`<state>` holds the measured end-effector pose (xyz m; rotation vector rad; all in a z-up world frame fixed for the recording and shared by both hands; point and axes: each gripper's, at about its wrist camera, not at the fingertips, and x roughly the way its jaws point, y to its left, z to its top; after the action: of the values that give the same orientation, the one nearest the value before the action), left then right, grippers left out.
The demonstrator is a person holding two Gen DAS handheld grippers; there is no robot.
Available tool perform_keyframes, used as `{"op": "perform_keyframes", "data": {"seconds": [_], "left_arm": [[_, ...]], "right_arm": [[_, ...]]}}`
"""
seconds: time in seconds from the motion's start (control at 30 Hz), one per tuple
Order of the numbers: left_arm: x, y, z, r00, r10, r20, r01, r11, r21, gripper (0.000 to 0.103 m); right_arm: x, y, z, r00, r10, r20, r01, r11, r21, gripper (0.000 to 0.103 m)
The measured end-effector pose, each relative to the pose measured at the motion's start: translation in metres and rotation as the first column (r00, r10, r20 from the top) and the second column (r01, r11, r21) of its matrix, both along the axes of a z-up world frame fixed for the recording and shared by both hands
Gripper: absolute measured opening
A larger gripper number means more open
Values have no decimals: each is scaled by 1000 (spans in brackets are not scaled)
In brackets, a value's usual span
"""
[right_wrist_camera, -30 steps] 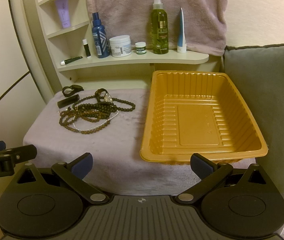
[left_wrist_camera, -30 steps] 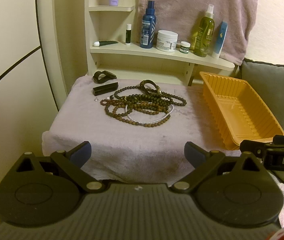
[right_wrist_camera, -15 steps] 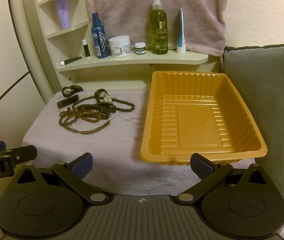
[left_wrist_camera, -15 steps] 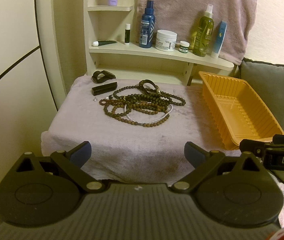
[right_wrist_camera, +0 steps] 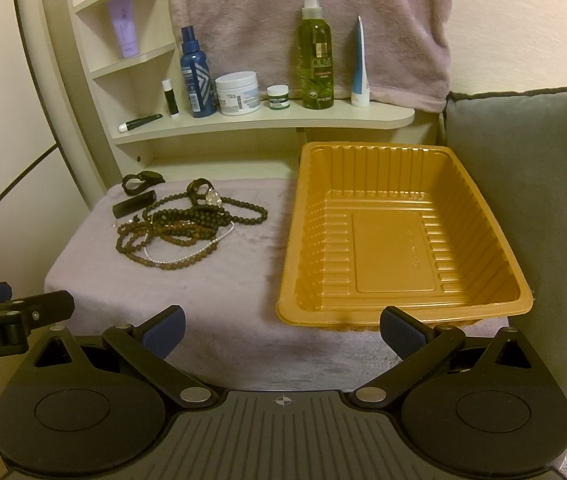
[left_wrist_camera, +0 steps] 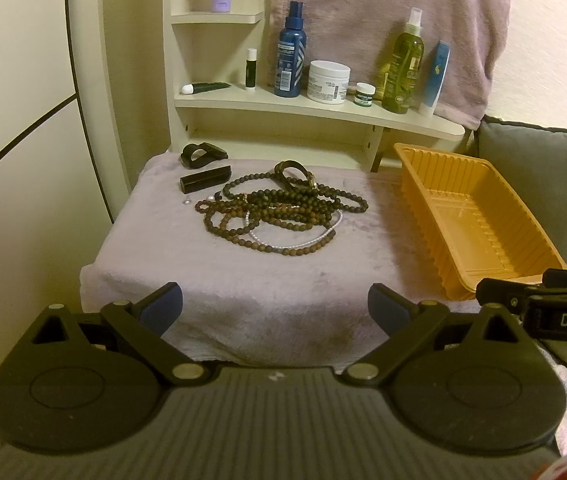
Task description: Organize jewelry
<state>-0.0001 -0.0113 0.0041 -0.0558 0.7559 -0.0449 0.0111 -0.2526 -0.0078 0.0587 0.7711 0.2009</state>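
A tangle of dark bead necklaces (left_wrist_camera: 283, 212) with a thin white pearl strand lies on a pale towel-covered table (left_wrist_camera: 243, 288); it also shows in the right wrist view (right_wrist_camera: 179, 228). A dark bangle (left_wrist_camera: 293, 172), a black bar-shaped piece (left_wrist_camera: 205, 179) and a black clip (left_wrist_camera: 202, 153) lie behind it. An empty orange plastic tray (right_wrist_camera: 395, 232) stands at the right (left_wrist_camera: 471, 220). My left gripper (left_wrist_camera: 275, 308) is open and empty before the table's front edge. My right gripper (right_wrist_camera: 281, 326) is open and empty at the tray's near rim.
A cream shelf (right_wrist_camera: 267, 120) behind the table holds bottles, jars and tubes. A pink towel (right_wrist_camera: 303, 20) hangs on the wall. A grey cushion (right_wrist_camera: 535, 200) stands right of the tray. A tiny pearl-like bead (left_wrist_camera: 186, 201) lies left of the necklaces.
Both views have shifted only very slightly. The jewelry and tray have not moved, and both grippers stay open.
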Motion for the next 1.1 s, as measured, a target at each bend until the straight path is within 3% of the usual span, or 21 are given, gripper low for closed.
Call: {"op": "perform_keyframes", "data": {"seconds": [0.23, 0.43, 0.77, 1.1], "left_arm": [[0, 0, 0, 1000, 1, 0, -1, 1000, -2, 98], [4, -5, 3, 1000, -5, -1, 5, 999, -47, 96], [15, 5, -2, 1000, -20, 9, 21, 991, -136, 96], [35, 1, -11, 999, -35, 34, 39, 991, -126, 96]], "right_arm": [[0, -1, 0, 1000, -1, 0, 1, 1000, 0, 103], [1, -9, 2, 1000, -26, 15, 26, 1000, 3, 103], [-2, -41, 6, 986, -143, 84, 146, 989, -26, 103], [6, -88, 3, 962, -245, 116, 252, 967, -47, 102]]}}
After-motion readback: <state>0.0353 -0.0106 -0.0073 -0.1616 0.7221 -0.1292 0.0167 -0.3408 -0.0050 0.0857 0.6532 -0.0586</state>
